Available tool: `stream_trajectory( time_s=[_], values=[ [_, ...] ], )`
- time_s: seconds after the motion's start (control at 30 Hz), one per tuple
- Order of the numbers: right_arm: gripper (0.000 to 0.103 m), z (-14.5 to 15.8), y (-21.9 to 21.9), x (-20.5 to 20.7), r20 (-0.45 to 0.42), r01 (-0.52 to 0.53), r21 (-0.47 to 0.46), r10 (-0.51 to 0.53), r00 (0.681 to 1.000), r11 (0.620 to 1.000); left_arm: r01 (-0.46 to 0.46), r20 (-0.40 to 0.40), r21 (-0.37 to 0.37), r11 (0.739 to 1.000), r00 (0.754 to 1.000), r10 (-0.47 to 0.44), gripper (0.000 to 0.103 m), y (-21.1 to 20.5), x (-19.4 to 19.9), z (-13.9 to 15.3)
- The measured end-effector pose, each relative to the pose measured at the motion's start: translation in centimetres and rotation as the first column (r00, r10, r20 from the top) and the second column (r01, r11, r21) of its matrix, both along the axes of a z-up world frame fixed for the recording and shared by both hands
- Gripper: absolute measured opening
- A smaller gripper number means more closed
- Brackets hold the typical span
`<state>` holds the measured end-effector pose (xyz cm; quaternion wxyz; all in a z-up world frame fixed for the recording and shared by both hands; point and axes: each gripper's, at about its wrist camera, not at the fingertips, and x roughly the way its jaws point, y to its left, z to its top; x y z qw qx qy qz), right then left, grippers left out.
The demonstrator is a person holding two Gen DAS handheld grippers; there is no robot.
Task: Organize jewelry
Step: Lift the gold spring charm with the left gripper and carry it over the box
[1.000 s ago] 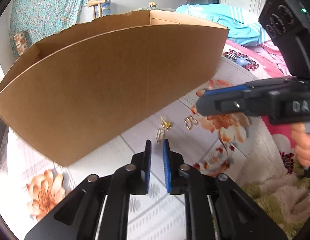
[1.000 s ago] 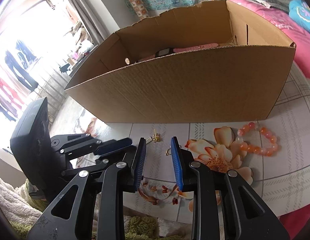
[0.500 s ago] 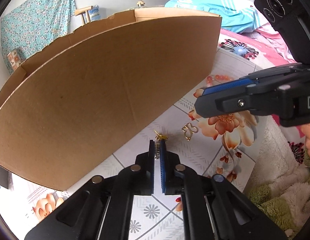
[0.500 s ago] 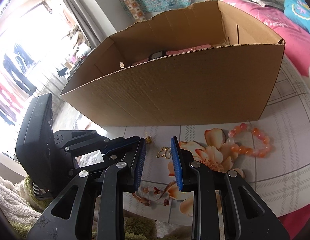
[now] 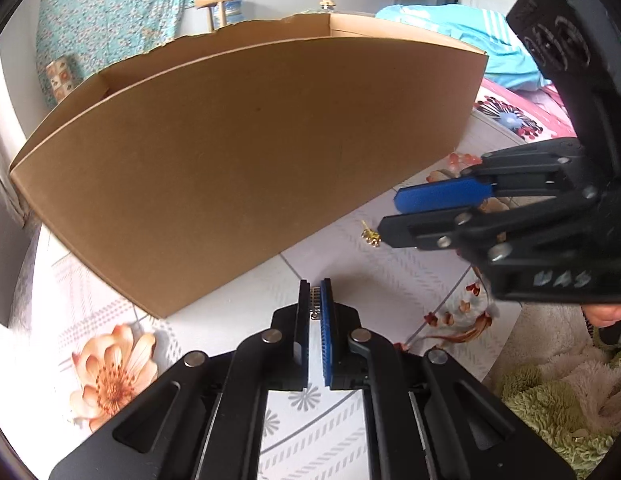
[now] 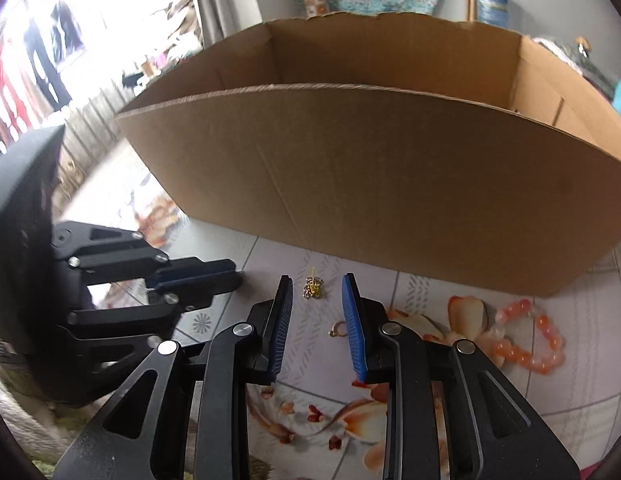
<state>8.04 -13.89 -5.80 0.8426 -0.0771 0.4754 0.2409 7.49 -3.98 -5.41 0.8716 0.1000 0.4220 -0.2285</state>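
We see a large open cardboard box (image 5: pixel 246 160) standing on a floral-patterned cloth (image 5: pixel 374 280) that covers the surface; the box's long front wall fills most of both wrist views, and from here its contents are hidden

In front of that wall, our left gripper (image 5: pixel 315 304) has its jaws drawn close together on a small silvery ridged earring (image 5: pixel 315 300), which sits between the blue pads near their tips, lifted clear of the cloth

Our right gripper (image 6: pixel 316 312) hangs with its jaws set moderately apart and nothing between them. Just ahead of its tips, on the cloth close to the box's front wall, lies a small gold flower stud (image 6: pixel 313 288) with its post pointing toward the box; in the left wrist view the same stud (image 5: pixel 370 237) lies just beside the tip of the right gripper's lower finger

A thin gold hoop (image 6: pixel 337 329) lies on the cloth right against the inside of the right gripper's right-hand pad. Off toward the cloth's right side, an orange bead bracelet (image 6: pixel 538 344) lies on the flower print, well apart from both grippers
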Motion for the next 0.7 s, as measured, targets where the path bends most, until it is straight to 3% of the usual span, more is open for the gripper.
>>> stream_trajectory(
  time_s=[0.37, 0.7],
  values=[
    [0.000, -1.0, 1.6, -0.3, 0.046, -0.049, -0.105, 0.054, 0.997, 0.993, -0.012, 0.006, -0.012, 1.000, 1.000, 0.012, 0.004, 0.5, -0.3, -0.1],
    [0.000, 1.8, -2.5, 0.2, -0.013, 0.050, 0.127, -0.048, 0.999, 0.991, -0.017, 0.005, -0.033, 0.999, 1.000, 0.017, 0.004, 1.2, -0.5, -0.1]
  ],
)
